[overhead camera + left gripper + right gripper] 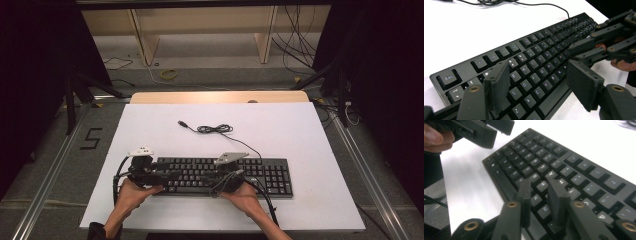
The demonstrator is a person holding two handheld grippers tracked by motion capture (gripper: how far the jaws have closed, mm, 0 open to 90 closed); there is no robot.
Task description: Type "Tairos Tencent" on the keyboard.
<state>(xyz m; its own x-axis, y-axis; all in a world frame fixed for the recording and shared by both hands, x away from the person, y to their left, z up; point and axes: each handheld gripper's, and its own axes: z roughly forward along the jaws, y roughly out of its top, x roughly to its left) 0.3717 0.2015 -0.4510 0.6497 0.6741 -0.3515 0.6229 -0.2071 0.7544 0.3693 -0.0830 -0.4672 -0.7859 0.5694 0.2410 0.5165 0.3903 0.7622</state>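
A black keyboard (260, 172) lies on the white board (300, 130), near its front edge. Its cable (215, 129) runs back in a loose coil and ends in a free plug (183, 123). My left gripper (172, 176) hovers over the keyboard's left end. Its jaws (537, 67) stand wide apart above the letter keys (541, 42), with nothing between them. My right gripper (207, 179) is over the middle keys. Its fingers (539, 183) are a small gap apart above the H and N keys (542, 186), gripping nothing. The two grippers face each other: the right one (586, 50) shows in the left gripper view, the left one (486, 130) in the right gripper view.
The white board rests on a wooden table (215, 96). Behind it are a floor with loose cables (295, 50) and wooden shelf legs (145, 40). Dark stands (75, 95) flank the table. The board has free room behind and to the right of the keyboard.
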